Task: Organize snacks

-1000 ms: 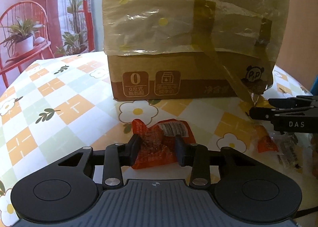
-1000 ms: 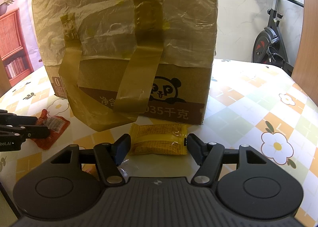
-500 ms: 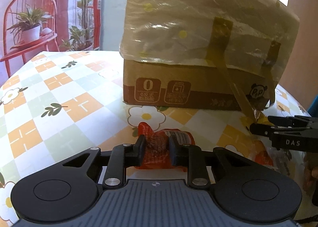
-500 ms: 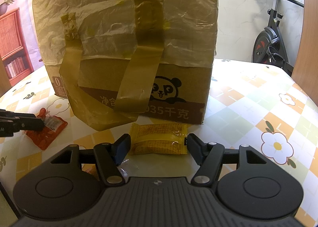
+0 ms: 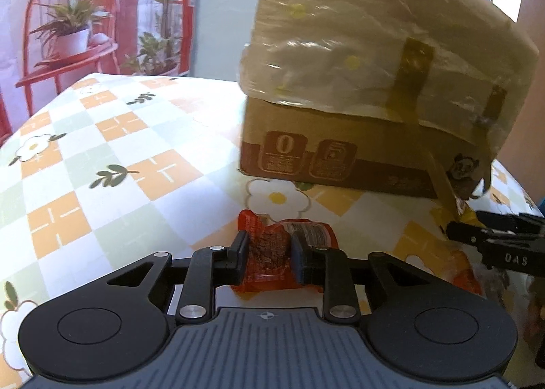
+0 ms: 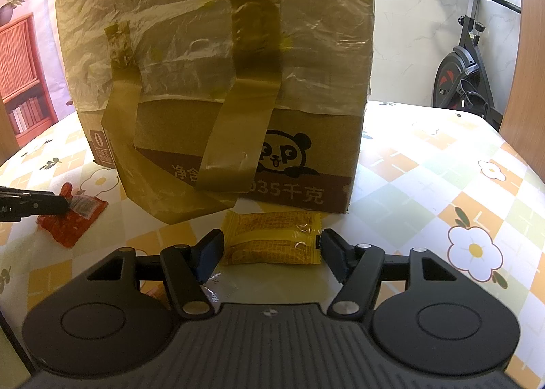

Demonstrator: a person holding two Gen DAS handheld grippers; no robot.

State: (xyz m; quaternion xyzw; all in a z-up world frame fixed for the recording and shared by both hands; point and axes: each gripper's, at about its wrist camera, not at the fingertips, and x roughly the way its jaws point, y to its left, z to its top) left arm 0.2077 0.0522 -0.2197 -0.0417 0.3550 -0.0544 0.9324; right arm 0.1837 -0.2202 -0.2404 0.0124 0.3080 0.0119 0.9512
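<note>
The left gripper (image 5: 267, 258) is closed on the red packet (image 5: 272, 263), which sits pinched between the two fingers, its crumpled body bulging forward and a little below them. In the right wrist view the same packet (image 6: 73, 222) hangs low over the tablecloth (image 6: 425, 184), to the left of the box (image 6: 218, 82); whether a corner is touching the cloth, I cannot tell.

The right gripper (image 6: 270, 251) is spread wide and grasps nothing. The yellow packet (image 6: 272, 239) lies flat on the cloth directly ahead of it, just in front of the box. Its long axis runs left to right, so across the fingers: each short end faces one finger, and there is a small gap at both sides (the right end looks nearly in contact). The right gripper is clearly the nearer one for this packet.

In my judgement, closing would press the packet along its length, so it may buckle. The box wall just behind leaves little room to push forward.
</note>
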